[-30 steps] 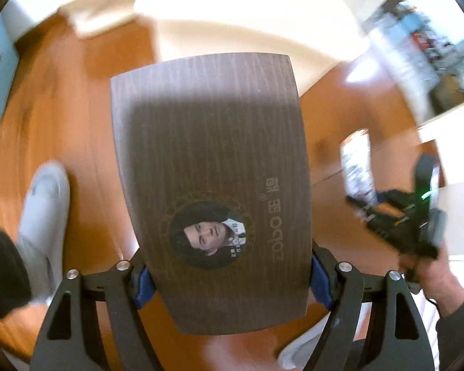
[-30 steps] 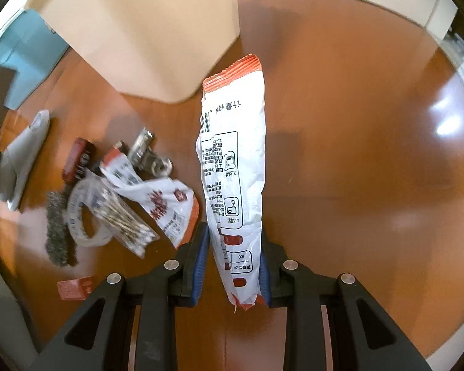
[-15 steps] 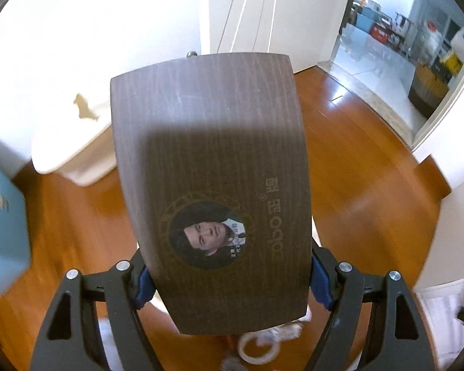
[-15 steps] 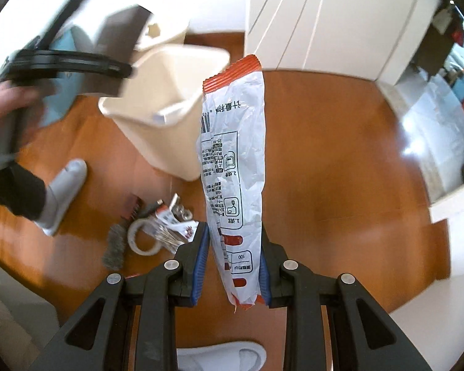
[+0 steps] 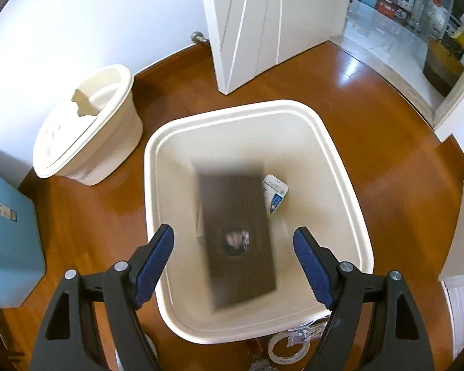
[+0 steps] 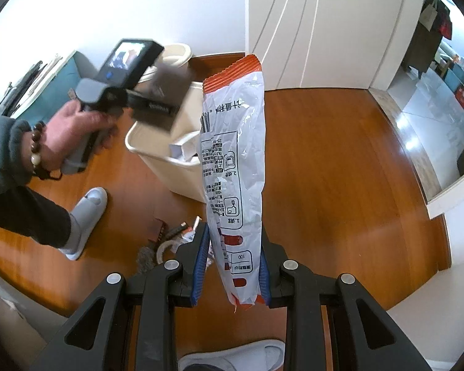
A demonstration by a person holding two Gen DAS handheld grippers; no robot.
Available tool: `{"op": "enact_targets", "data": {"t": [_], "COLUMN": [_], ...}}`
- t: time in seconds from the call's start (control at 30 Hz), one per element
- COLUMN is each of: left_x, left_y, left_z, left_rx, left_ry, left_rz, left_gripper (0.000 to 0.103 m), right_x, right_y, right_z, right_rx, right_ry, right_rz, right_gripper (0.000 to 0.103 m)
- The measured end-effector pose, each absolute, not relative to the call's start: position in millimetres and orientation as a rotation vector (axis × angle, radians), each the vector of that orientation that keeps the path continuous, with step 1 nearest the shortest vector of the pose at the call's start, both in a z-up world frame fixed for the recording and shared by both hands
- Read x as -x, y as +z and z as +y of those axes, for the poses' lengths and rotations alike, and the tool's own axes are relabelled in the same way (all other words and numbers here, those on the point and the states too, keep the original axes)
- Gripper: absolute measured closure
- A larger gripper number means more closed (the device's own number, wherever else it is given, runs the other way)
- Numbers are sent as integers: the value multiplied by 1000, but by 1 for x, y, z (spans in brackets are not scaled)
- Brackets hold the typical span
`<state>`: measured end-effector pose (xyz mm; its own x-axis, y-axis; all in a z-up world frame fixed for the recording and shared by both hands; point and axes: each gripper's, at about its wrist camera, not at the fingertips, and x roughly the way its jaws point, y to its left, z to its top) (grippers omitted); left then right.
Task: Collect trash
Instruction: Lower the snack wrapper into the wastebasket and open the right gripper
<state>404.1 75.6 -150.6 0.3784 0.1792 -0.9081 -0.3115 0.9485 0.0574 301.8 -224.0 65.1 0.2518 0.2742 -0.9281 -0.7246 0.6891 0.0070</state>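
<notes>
Released since a second ago, the dark brown card point(image 5: 238, 235) no longer sits between the left gripper's pads; it now shows blurred inside the cream bin point(image 5: 346, 185), and both views have risen from the floor to look down on the room. The left gripper point(image 5: 233, 252) hangs over the bin with its blue pads spread wide and nothing between them. A small white and blue carton point(image 5: 275, 193) lies in the bin beside the card. The right gripper point(image 6: 232, 262) is clenched on a white snack wrapper point(image 6: 232, 167) with orange crimped ends, which stands upright and blocks the middle of its view.

Left of the bin, near the white wall, stands a second cream container point(image 5: 86, 136) with a lid. A teal box point(image 5: 9, 241) sits at the left edge. Behind the bin a white door point(image 5: 263, 21) stands ajar, and a doorway at the right opens onto a tiled room.

More trash point(image 6: 167, 241) lies on the wooden floor point(image 6: 340, 170) just below the bin: a tape ring, a grey scrubber and small wrappers. The person's left hand point(image 6: 74, 133), in a grey sleeve with a bead bracelet, holds its gripper handle over the bin rim. A grey slipper point(image 6: 86, 216) stands left of the trash.

The floor to the right of the bin is bare and glossy
</notes>
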Motion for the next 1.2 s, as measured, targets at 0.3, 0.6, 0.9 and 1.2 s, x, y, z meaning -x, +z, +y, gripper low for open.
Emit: {"op": "enact_targets", "data": {"t": [0.3,0.6,0.9,1.2], "left_x": [-382,-310,-264,-292], "left_y": [-120,-22,-20,-24], "left_z": [86,131,211,225], "left_rx": [87,261,597,679], "left_ry": [335,342,349,298], "left_rz": [1125,1049,1032,1040], "left_gripper": [21,15,0,0], "right_x": [-306,-321,-378,-419], "right_y": [63,74,8,-93], "right_z": [-212,-152,-58,5], "right_rx": [442,386,290,279], "right_ry": [701,729,699,605], "right_rz": [1118,1102,1226,1406], "right_gripper": [73,73,73,73]}}
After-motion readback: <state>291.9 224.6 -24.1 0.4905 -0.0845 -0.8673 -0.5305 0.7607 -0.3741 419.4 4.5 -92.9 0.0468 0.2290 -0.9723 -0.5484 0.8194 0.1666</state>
